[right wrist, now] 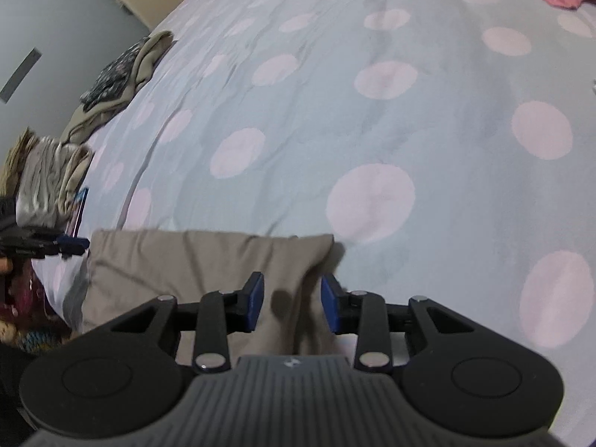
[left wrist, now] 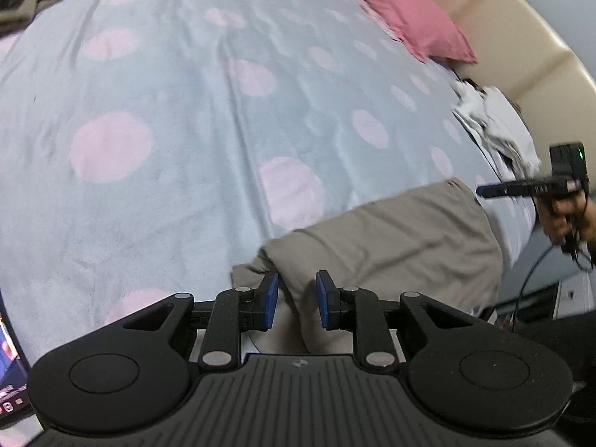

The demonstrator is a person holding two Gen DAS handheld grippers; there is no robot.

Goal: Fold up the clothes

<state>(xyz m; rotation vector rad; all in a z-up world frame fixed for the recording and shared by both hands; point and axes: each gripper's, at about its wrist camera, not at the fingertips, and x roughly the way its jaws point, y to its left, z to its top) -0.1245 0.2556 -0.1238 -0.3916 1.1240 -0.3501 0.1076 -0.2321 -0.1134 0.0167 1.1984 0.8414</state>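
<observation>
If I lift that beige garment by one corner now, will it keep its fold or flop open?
The beige garment looks like thin, soft cloth: it creases and sags over the bed, so it would probably droop and unfold. It seems light. Pushed, it would likely bunch on the bedspread rather than slide flat.

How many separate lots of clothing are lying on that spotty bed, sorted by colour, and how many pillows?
Beige folded garment: 1
White crumpled clothes: 1 heap
Beige and dark patterned clothes: 1 heap
Grey-beige folded stack: 1
Pink pillow: 1
Total: 5, counting each heap or stack as one, all on the dotted bedspread.
</observation>
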